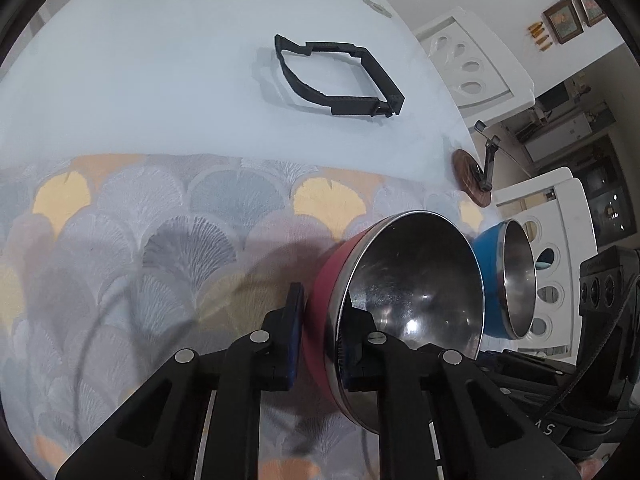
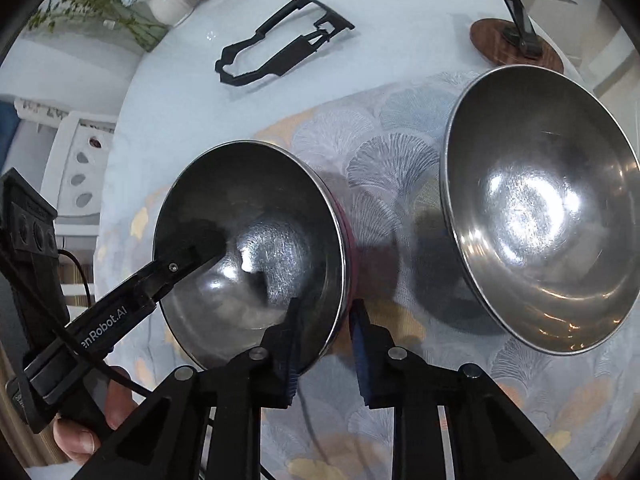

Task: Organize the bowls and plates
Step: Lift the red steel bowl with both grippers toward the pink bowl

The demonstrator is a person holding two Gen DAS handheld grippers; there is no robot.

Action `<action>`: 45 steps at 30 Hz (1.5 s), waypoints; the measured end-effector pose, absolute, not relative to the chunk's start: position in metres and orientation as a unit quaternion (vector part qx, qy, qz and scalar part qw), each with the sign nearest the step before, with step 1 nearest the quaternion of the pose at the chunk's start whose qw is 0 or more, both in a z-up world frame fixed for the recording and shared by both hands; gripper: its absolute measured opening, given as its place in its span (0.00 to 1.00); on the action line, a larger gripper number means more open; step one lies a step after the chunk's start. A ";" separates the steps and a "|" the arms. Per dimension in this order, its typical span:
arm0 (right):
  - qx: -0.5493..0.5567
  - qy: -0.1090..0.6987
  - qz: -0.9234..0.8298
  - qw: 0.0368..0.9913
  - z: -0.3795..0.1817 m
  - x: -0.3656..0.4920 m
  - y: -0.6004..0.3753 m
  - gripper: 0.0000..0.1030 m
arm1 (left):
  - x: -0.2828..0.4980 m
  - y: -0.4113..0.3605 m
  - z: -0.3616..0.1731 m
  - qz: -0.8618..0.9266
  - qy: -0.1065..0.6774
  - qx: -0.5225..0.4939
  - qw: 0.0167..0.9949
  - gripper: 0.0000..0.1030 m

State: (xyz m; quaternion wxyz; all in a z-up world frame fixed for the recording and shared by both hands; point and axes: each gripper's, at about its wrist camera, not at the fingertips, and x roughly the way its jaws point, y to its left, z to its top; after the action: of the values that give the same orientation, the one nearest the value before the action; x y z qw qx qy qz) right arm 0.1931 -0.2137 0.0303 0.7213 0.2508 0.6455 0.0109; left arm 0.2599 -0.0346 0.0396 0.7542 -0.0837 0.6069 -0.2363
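Jaws first: my left gripper [image 1: 320,336] is closed down on the rim of the red bowl [image 1: 320,280], one pad against the red outer wall and the other inside on the steel. My right gripper [image 2: 326,344] straddles the same bowl's rim [image 2: 248,240] on the opposite side, one finger inside and one outside. A narrow gap shows between the outer pad and the wall, so I cannot tell whether these jaws grip the rim or only bracket it.

The red bowl has a polished steel lining and nothing in it but reflections and the tip of my left gripper [image 2: 188,256]. It sits tilted over the patterned cloth [image 1: 120,240] that covers the near part of the table [image 1: 140,60].

The blue bowl [image 1: 490,276], also steel-lined and empty, lies just beside the red one, on the right in both views. In the right wrist view [image 2: 540,208] it is tipped with its opening facing the camera.

Beyond the cloth, a black plastic frame [image 1: 340,76] lies on the bare table, and a small stand on a round wooden base [image 1: 472,176] sits near the table's edge. A white vase of flowers [image 2: 168,4] stands far back.
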 end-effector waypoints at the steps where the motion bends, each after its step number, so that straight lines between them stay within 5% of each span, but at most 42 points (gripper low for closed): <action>1: 0.252 0.646 0.014 0.720 0.033 0.192 -0.213 0.21 | 0.257 -0.032 0.042 -0.235 0.606 -0.087 0.755 0.11; 23: 0.155 0.605 0.071 0.778 0.174 0.051 -0.197 0.21 | 0.099 -0.020 0.173 -0.229 0.536 -0.132 0.802 0.12; 45: 0.157 0.685 0.071 0.708 0.115 -0.075 -0.222 0.24 | -0.032 -0.060 0.106 -0.236 0.623 -0.038 0.745 0.12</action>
State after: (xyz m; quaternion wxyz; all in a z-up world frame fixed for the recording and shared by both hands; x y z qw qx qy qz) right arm -0.0746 -0.2221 0.1155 0.7075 0.1574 0.6853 0.0712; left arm -0.0317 -0.0599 0.1065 0.7452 -0.0384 0.6225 -0.2359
